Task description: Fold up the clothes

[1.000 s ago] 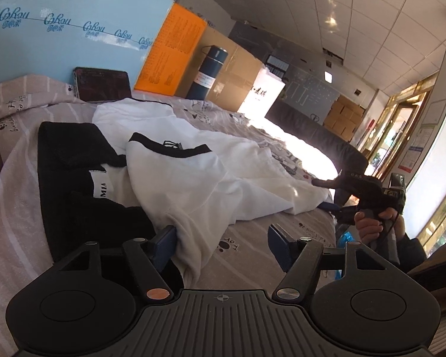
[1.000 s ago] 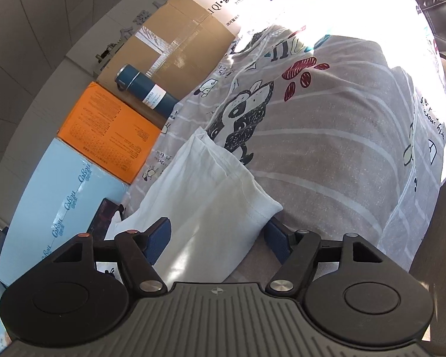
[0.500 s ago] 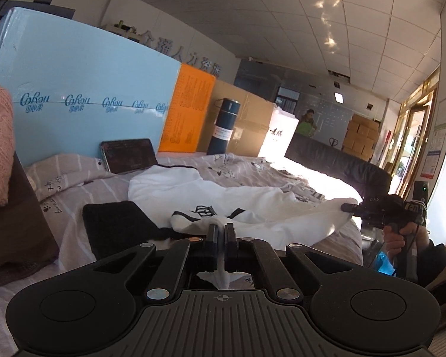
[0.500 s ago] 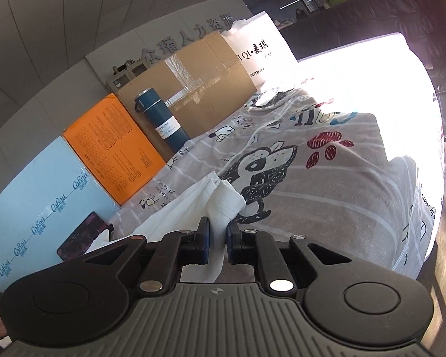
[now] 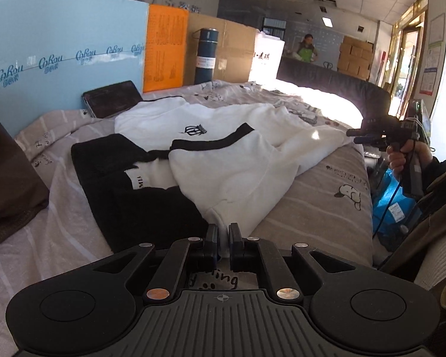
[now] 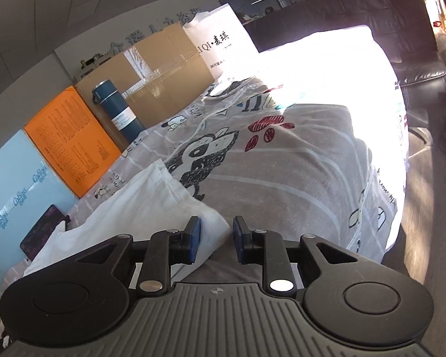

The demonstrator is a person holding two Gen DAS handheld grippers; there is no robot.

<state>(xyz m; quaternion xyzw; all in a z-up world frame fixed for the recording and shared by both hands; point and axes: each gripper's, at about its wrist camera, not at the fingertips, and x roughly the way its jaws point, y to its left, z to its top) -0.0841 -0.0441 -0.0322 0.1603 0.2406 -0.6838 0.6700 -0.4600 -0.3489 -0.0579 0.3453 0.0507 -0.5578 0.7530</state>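
Nearest in the left wrist view, the left gripper (image 5: pixel 222 245) has its jaws pressed nearly together, pinching a corner of the white top (image 5: pixel 238 166) just above the bedspread (image 5: pixel 321 196). From that pinched corner the top runs away from the camera and widens, its long axis stretching toward the far right, where its other end reaches the right gripper (image 5: pixel 368 136) at the bed's edge. A black band crosses the top's middle, with a small dark logo beyond it. To the left, partly under the white cloth, lies a black garment (image 5: pixel 128 196).

The right wrist view shows what the left one cannot: the right gripper (image 6: pixel 214 239) has its jaws spread apart, the white top's (image 6: pixel 145 202) corner lying between them and touching the left pad (image 6: pixel 195 238) only. Here the cloth extends back to the left. Beyond it the bedspread (image 6: pixel 282 178) bears a cartoon dog and red paw prints.

Only the left view shows the person's right hand (image 5: pixel 407 154) gripping the tool's handle, held level.

Farthest back stand a blue board (image 5: pixel 62 59), an orange board (image 5: pixel 166 50), a dark bottle (image 5: pixel 206 55) and a cardboard box (image 5: pixel 235 50).
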